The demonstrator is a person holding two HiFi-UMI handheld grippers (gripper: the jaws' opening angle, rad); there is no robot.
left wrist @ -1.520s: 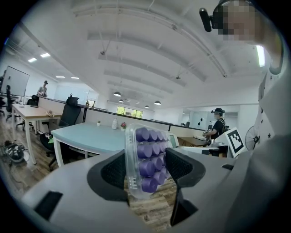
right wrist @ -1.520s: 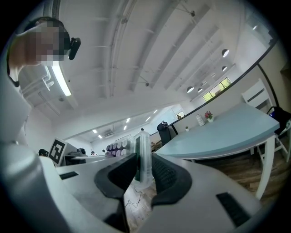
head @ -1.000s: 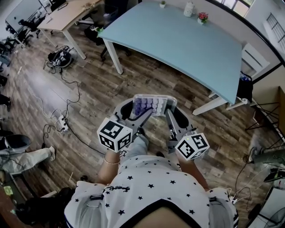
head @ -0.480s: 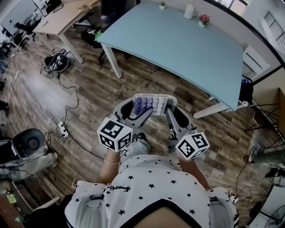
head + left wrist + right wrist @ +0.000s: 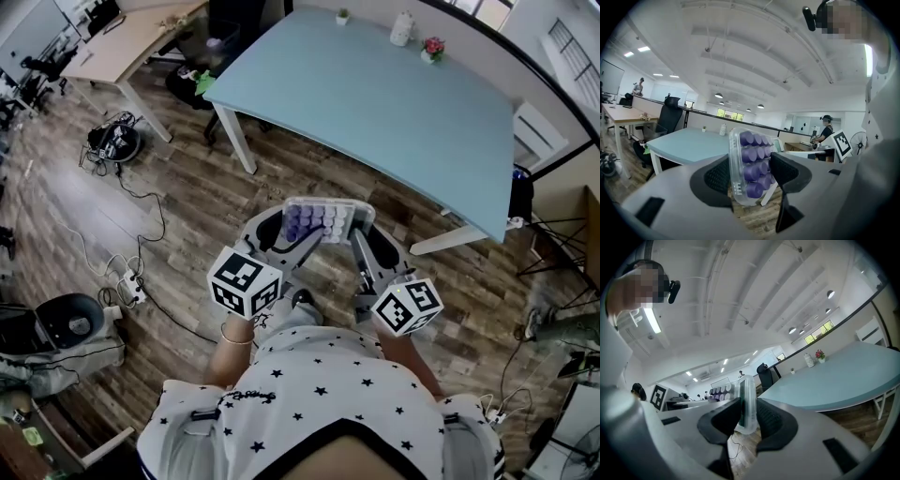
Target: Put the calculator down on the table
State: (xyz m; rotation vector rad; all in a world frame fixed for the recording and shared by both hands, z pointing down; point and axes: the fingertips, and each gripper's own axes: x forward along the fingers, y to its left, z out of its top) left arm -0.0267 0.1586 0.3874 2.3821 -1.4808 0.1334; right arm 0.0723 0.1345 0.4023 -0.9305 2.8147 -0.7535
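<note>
Head view: a clear-cased calculator with round purple keys [image 5: 327,220] hangs keys-up over the brown wood-plank floor [image 5: 187,202], carried between both tools. L gripper [image 5: 302,242] pinches its left end, R gripper [image 5: 357,240] its right end. The pale blue table with white legs [image 5: 394,103] sits ahead, well apart from the calc, w/ two small potted plants and a white jar along its far edge. Vs a second ago the floor clutter at left (cables, a chair base) has slid down-frame and the table corner has shifted a little, while grippers and calc keep the same spot in frame and the same grip, so this reads as the carry phase, person walking toward the table, nothing released yet. Left gripper view: both dark pads are clamped on the calc's end [image 5: 749,164], key rows standing between them; the table top [image 5: 689,143] lies ahead, bare on this side. Right gripper view: jaws closed on the clear edge of the calc [image 5: 746,401], seen edge-on; the table [image 5: 843,376] stretches off to the right. Judgement: the calc isn't over the tabletop yet. Next it needs more approach, then lowering both ends together and level before either jaw lets go, or one end may drop.
</note>
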